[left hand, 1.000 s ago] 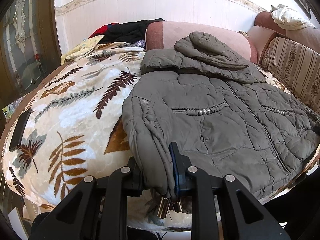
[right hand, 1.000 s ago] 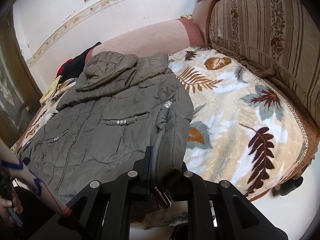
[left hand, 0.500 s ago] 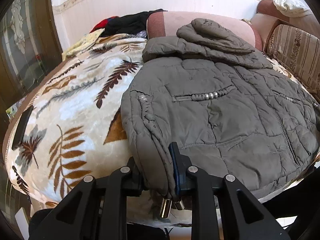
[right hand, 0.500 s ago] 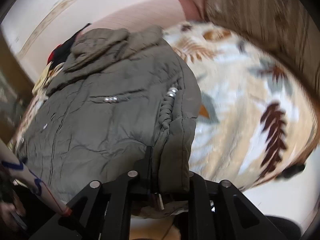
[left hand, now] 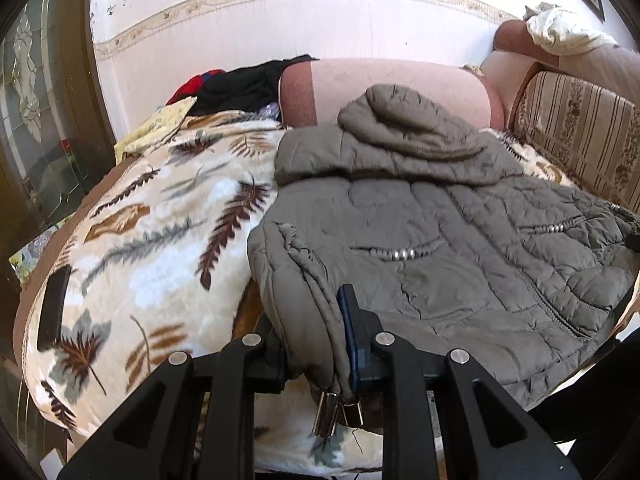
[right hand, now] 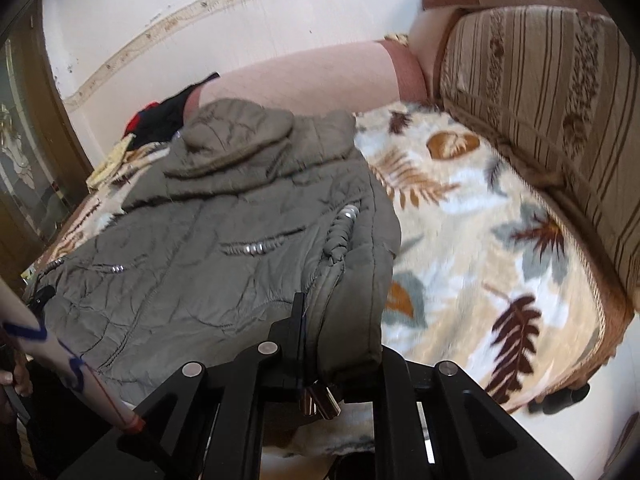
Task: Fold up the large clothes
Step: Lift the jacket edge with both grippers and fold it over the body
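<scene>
Our fingers (left hand: 346, 332) on both grippers pinch the hem corners of the olive-grey quilted hooded jacket (left hand: 420, 240), spread on the leaf-print blanket (left hand: 160, 240); it handles puffy, soft, light and rather slippery.

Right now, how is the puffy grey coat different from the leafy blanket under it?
The quilted grey-green hooded coat is one plain colour; the fluffy cream blanket with brown and grey leaves is patterned. The coat is stitched into puffy squares; the blanket looks furry. The coat's bottom corners are pinched in the left tongs and right tongs; the blanket lies loose. Both are soft and spread on the sofa.
</scene>
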`<state>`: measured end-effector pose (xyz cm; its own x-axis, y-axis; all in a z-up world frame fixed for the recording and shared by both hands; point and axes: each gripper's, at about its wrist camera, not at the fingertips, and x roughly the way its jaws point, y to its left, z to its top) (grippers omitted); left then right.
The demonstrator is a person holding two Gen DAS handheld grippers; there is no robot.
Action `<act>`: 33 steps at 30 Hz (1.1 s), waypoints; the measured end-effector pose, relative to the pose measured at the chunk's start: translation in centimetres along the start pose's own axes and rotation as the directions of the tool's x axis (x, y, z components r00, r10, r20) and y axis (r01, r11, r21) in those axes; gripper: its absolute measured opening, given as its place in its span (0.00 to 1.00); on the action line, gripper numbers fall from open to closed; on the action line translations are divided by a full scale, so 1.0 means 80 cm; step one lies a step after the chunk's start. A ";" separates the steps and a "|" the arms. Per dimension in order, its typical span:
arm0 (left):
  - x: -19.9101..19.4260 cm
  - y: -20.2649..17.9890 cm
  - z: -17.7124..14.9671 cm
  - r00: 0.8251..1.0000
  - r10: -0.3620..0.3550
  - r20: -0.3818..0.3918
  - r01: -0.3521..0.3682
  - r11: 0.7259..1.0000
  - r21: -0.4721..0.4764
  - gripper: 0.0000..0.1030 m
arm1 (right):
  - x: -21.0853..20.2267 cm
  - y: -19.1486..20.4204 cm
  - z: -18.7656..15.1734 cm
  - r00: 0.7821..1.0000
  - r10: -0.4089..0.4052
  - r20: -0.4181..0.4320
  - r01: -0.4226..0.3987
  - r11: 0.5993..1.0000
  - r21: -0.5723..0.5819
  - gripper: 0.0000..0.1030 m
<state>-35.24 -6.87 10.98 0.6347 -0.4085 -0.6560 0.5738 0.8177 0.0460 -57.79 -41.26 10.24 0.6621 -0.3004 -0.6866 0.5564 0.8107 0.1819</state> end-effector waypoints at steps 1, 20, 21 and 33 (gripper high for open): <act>-0.003 0.001 0.008 1.000 -0.002 0.007 0.002 1.000 0.001 0.20 | -0.005 0.001 0.009 1.000 0.006 0.014 -0.005 1.000 -0.006 0.10; 0.038 0.031 0.276 0.992 -0.028 0.122 0.033 0.999 -0.038 0.21 | 0.019 0.003 0.269 0.980 0.048 0.192 -0.046 0.999 -0.014 0.10; 0.052 0.032 0.294 0.993 -0.023 0.119 0.028 0.999 -0.038 0.21 | 0.029 0.003 0.284 0.981 0.047 0.191 -0.046 0.999 -0.008 0.10; 0.260 0.033 0.400 0.999 0.036 0.033 -0.034 0.998 -0.053 0.23 | 0.225 -0.003 0.395 0.992 -0.056 0.111 0.055 0.998 0.010 0.10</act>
<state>-3.93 -26.19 21.59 0.6716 -0.3921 -0.6287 0.5234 0.8516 0.0280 -30.14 -62.76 20.07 0.6815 -0.3987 -0.6136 0.5971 0.7878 0.1512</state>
